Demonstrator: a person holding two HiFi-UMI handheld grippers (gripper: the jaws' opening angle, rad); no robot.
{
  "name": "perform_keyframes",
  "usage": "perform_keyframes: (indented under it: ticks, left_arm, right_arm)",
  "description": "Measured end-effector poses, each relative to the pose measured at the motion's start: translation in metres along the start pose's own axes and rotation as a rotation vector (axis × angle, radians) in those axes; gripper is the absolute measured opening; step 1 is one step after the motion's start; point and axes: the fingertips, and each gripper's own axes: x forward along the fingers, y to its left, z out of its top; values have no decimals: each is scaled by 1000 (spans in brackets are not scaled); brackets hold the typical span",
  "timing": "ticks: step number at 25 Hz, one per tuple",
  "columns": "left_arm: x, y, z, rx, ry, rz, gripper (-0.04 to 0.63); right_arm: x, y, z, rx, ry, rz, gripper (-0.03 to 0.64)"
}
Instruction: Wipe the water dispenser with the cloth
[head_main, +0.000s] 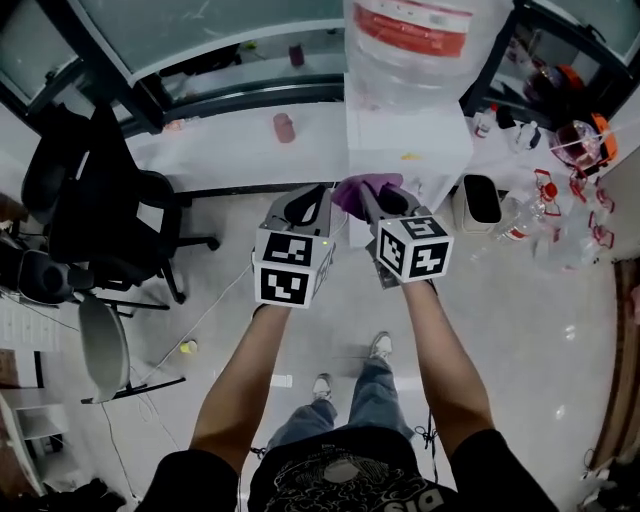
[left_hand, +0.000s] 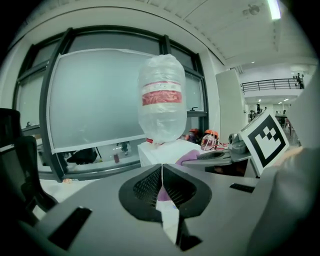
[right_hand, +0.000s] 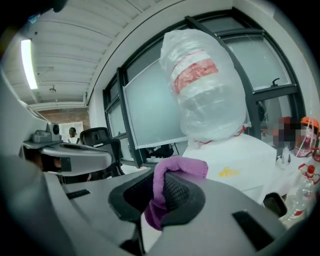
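Two things: right gripper (right_hand: 159, 186) fingers clamp the purple cloth (right_hand: 184, 167) at 6 o'clock of the water dispenser (head_main: 405, 140); left gripper (left_hand: 162, 175) fingers clenched together, empty.

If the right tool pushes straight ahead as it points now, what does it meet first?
Probably the white water dispenser cabinet, touched first by the purple cloth the right tool grips; depth is unclear.
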Motion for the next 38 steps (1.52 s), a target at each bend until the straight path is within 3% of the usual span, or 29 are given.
perform_keyframes:
  ticks: [8, 16, 21, 38]
  left_arm:
    - [48, 3, -18, -33, 43, 45, 28]
    - [83, -9, -37, -55, 85, 68, 28]
    - [102, -25, -32, -50, 89, 48, 28]
    - [155, -89, -5, -9, 71, -72, 28]
  right_arm:
    - [60, -43, -15, 109, 21, 45, 32]
    - [78, -71, -20, 109, 19, 71, 32]
    - [71, -89, -15, 69, 22, 59, 32]
    - [16, -175, -11, 82, 0, -70, 32]
